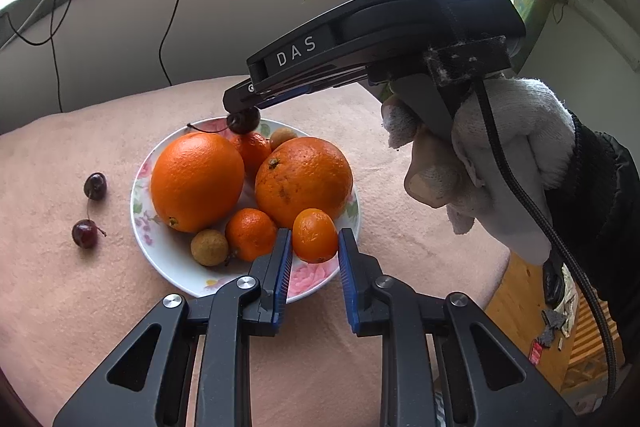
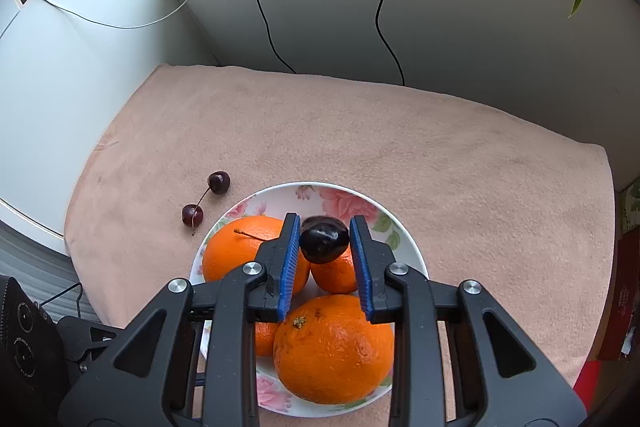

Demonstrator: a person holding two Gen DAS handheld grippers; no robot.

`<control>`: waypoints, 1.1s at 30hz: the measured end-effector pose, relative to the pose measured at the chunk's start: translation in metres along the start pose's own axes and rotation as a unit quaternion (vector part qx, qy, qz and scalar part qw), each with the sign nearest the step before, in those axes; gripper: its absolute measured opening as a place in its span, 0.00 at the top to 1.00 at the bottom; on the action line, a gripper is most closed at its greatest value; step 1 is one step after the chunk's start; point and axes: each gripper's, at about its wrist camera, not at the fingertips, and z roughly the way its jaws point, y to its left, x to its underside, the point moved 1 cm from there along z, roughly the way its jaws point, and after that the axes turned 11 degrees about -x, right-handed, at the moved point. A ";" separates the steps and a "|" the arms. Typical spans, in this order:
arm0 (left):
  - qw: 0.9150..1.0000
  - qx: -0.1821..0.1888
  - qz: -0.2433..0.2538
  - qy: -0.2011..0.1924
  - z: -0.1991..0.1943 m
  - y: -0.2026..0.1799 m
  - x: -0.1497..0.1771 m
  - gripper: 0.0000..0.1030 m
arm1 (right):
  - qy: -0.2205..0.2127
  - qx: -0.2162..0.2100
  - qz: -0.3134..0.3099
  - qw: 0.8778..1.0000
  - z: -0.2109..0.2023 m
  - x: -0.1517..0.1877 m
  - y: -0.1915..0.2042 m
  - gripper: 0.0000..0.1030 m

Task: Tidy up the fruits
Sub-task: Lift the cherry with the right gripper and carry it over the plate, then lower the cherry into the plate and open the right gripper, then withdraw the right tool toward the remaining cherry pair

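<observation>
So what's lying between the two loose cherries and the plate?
Nothing: bare pink cloth between the cherries and the plate rim, in both wrist views. Only their thin stems lie there.

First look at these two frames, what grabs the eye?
The flowered plate heaped with fruit, above all the two big oranges side by side in the middle of the pink cloth. Next, each hand-held gripper pinches a fruit over the plate: the left a small orange fruit, the right a dark cherry. Two more cherries lie on the cloth left of the plate.
</observation>
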 end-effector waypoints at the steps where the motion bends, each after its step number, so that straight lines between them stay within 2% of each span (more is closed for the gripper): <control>1: 1.000 0.001 0.000 0.000 0.000 -0.001 0.000 0.79 | -0.001 0.000 0.000 1.000 -0.001 0.000 0.000 0.74; 3: 1.000 0.000 0.002 0.001 0.000 -0.002 0.000 0.76 | -0.002 0.001 0.001 1.000 -0.002 0.000 0.000 0.74; 4: 1.000 0.000 0.004 0.002 0.000 -0.002 0.001 0.67 | -0.003 0.001 0.001 1.000 -0.003 0.001 0.001 0.68; 5: 1.000 0.002 0.005 0.002 0.000 -0.002 0.001 0.62 | -0.005 0.002 0.001 1.000 -0.004 0.002 0.001 0.60; 6: 1.000 0.003 0.004 -0.001 -0.002 -0.002 0.001 0.59 | -0.010 0.005 0.000 1.000 -0.006 0.002 0.002 0.43; 7: 1.000 0.004 0.004 -0.003 -0.003 -0.002 0.002 0.59 | -0.014 0.008 -0.001 1.000 -0.008 0.003 0.003 0.36; 18: 1.000 -0.012 0.001 -0.014 -0.011 0.006 0.004 0.55 | -0.029 0.011 -0.004 1.000 -0.019 0.004 0.009 0.36; 20: 1.000 -0.018 -0.003 -0.015 -0.013 0.009 0.004 0.52 | -0.031 0.014 -0.006 0.999 -0.021 0.004 0.010 0.36; 22: 1.000 -0.023 -0.006 -0.017 -0.016 0.014 0.004 0.48 | -0.031 0.016 -0.008 0.999 -0.021 0.005 0.012 0.36; 33: 0.997 -0.071 -0.032 -0.024 -0.024 0.057 0.008 0.48 | -0.028 0.015 -0.019 0.999 -0.020 0.001 0.024 0.36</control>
